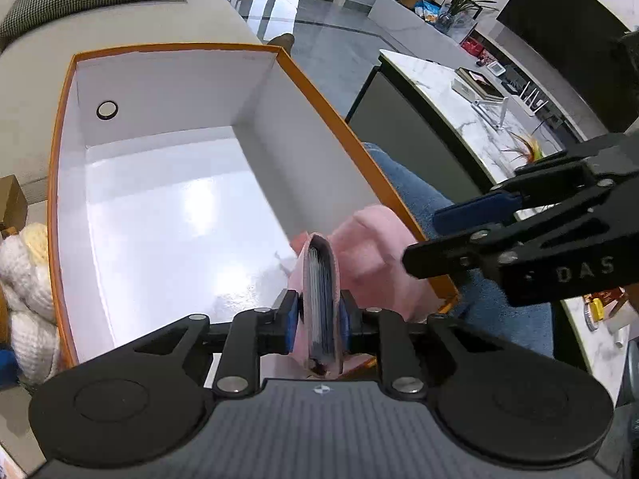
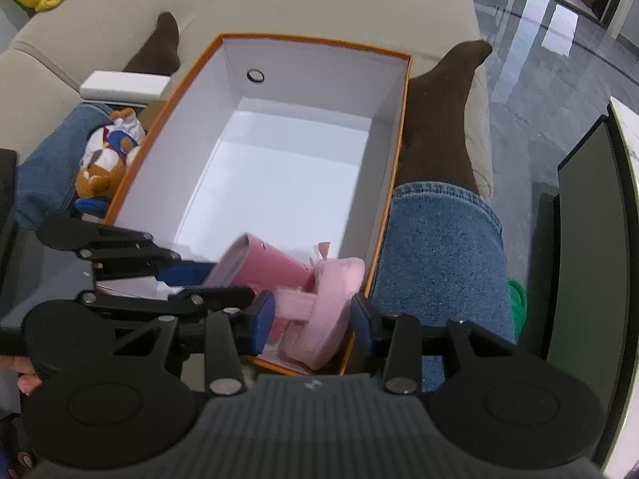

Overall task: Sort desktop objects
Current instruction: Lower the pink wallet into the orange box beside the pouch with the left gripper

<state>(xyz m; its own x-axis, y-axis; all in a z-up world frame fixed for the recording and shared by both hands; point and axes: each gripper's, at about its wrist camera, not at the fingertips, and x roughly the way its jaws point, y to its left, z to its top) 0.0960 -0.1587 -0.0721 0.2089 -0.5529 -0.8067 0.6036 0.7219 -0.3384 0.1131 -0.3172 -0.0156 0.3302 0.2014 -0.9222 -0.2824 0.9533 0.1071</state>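
Two grippers are held over the near end of the orange box; the left gripper is clamped on the pink plush slipper, gripped edge-on above the near right corner; the right gripper is held level with its pads apart around the slipper's rounded end, not pressed against it.

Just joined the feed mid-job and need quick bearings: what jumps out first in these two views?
The big orange box with its bare white floor lies between the person's legs on the sofa. At its near end, the left tongs pinch a pink plush item, with the right tongs open around its pink ring. A teddy bear lies just outside the box's left wall.
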